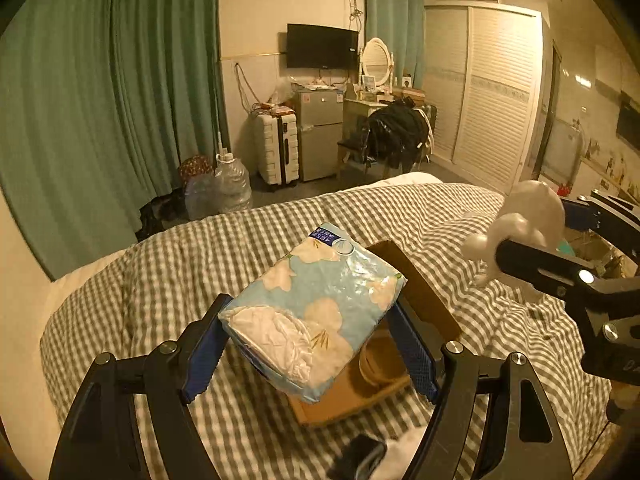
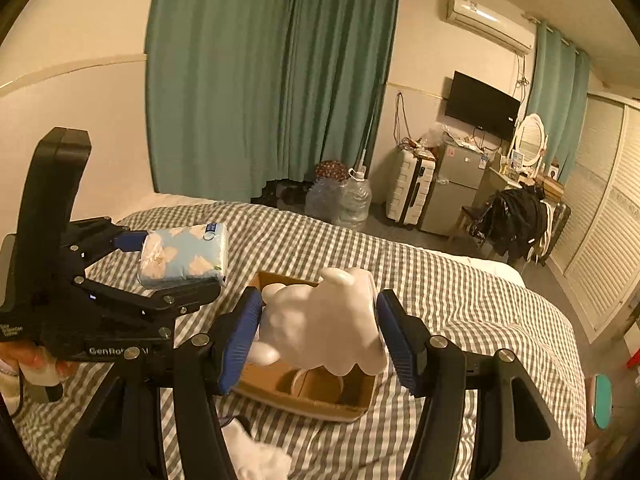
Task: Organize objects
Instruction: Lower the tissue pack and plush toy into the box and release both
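My left gripper (image 1: pixel 308 320) is shut on a blue floral tissue pack (image 1: pixel 316 304) and holds it above an open cardboard box (image 1: pixel 416 284) on the checked bed. The pack also shows in the right wrist view (image 2: pixel 184 256), held by the left gripper (image 2: pixel 132 260). My right gripper (image 2: pixel 318 320) is shut on a white hand-shaped figure (image 2: pixel 324 320), held over the cardboard box (image 2: pixel 320 396). In the left wrist view the white figure (image 1: pixel 524 216) and right gripper (image 1: pixel 532 240) are at the right. A roll-like item (image 2: pixel 304 384) lies inside the box.
The grey-and-white checked duvet (image 1: pixel 160 280) covers the bed. A white cloth (image 2: pixel 256 456) lies near the front edge. Beyond the bed stand water jugs (image 1: pixel 228 188), a white suitcase (image 1: pixel 278 148), a small fridge (image 1: pixel 320 132), a chair with dark clothes (image 1: pixel 396 132) and a wardrobe (image 1: pixel 480 92).
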A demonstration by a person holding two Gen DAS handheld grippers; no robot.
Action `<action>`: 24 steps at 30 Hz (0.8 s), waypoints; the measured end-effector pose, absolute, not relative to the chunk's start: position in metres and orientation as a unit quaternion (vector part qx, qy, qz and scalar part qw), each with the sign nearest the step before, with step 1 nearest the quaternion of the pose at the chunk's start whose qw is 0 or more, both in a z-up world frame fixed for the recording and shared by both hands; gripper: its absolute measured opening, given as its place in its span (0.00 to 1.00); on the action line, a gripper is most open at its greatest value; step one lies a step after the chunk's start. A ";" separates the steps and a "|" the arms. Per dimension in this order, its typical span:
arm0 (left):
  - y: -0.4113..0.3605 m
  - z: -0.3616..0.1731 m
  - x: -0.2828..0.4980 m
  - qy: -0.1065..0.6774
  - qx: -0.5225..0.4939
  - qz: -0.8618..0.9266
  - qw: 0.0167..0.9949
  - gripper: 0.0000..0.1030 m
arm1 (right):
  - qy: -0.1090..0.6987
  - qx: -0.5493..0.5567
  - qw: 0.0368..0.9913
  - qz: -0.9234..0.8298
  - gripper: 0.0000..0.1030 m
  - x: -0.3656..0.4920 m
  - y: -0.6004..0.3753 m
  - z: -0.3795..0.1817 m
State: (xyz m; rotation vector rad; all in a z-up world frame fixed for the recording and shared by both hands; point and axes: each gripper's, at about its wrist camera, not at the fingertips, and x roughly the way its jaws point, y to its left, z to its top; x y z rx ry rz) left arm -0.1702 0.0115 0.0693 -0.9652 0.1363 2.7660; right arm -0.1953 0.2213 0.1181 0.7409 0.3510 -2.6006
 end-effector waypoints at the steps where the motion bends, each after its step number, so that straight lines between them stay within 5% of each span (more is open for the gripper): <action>1: 0.014 0.066 -0.177 0.048 -0.328 0.938 0.105 0.77 | 0.122 0.268 0.205 -0.934 0.58 -0.203 0.223 0.116; 24: 0.046 -0.062 -0.296 0.098 -0.404 0.900 0.131 0.77 | 0.080 0.360 0.204 -0.907 0.58 -0.367 0.226 -0.008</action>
